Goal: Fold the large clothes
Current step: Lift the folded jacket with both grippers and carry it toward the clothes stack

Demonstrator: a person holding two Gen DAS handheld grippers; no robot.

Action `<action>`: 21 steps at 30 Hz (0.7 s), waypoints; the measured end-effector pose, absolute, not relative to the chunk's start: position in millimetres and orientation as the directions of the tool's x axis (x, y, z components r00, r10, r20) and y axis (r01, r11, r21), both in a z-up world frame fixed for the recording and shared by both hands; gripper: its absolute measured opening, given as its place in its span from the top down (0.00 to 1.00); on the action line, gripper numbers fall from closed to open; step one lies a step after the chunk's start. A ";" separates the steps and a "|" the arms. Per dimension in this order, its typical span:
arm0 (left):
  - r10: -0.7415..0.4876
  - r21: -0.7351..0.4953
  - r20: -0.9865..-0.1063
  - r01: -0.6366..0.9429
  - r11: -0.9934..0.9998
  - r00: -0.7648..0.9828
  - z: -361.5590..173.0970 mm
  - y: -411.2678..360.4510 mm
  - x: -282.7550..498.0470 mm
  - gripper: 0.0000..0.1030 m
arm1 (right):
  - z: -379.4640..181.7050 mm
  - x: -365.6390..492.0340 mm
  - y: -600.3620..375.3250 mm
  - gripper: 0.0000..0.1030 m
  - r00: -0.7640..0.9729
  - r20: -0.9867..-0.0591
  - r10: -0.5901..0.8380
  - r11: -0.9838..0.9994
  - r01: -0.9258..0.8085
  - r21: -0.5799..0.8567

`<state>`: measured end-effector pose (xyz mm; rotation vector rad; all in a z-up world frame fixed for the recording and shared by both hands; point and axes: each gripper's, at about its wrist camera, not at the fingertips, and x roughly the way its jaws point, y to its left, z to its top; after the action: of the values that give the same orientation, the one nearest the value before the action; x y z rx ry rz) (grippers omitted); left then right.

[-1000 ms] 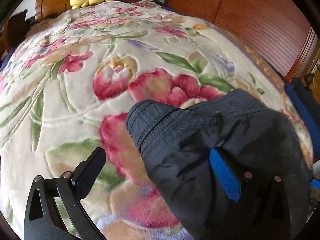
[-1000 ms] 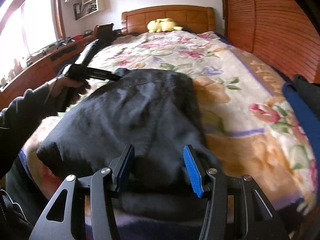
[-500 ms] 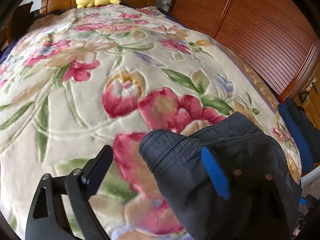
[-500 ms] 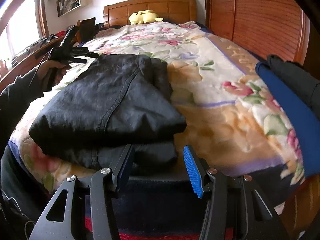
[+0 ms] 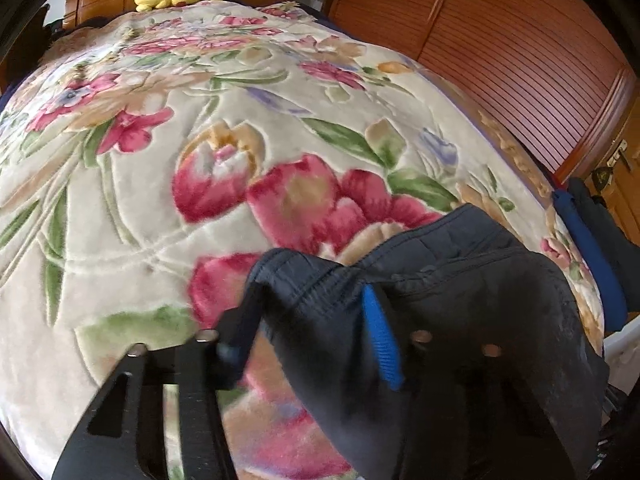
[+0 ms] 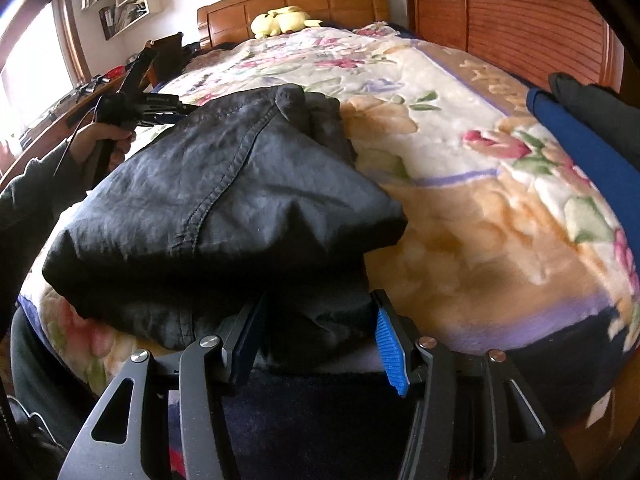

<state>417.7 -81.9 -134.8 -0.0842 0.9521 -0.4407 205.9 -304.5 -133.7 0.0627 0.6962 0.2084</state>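
Note:
A dark, folded garment [image 6: 224, 200] lies on the floral bedspread [image 6: 460, 208] near the foot of the bed. In the left wrist view its stitched edge [image 5: 440, 288] lies between the fingers. My left gripper [image 5: 308, 320] is closing around that edge, with a gap still left; the left finger is blurred. It also shows in the right wrist view [image 6: 160, 108] at the garment's far left side. My right gripper [image 6: 320, 336] is open, its fingers straddling the garment's near folded end at the bed's foot.
A yellow plush toy [image 6: 280, 20] lies by the wooden headboard. A slatted wooden wardrobe [image 6: 520, 20] runs along the right. Blue and black clothes [image 6: 580, 128] lie at the bed's right edge. A desk and window are on the left.
My left gripper's fingers have come much closer together around the garment's edge. My right gripper pulled back, then moved forward onto the garment's near end, staying open.

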 end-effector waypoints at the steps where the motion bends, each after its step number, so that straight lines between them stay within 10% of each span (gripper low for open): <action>1: -0.389 -0.244 -0.771 0.330 0.912 0.505 -132.6 -84.0 415.6 0.62 | -133.7 207.0 -303.4 0.47 0.746 -0.629 0.217 0.976 -0.174 0.130; 7: -0.345 -0.163 -0.739 0.343 0.925 0.578 -95.0 -90.2 395.1 0.77 | -121.5 200.9 -306.8 0.87 0.778 -0.554 0.296 0.955 -0.247 0.163; 21: -0.372 -0.051 -0.597 0.429 0.902 0.711 32.2 -158.0 344.4 0.82 | -29.7 173.8 -363.2 0.91 0.922 -0.293 0.254 0.967 -0.246 0.064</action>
<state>344.4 -158.0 32.2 0.0942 0.6414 -0.4450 173.8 -363.2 -29.7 0.0258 0.3046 0.2566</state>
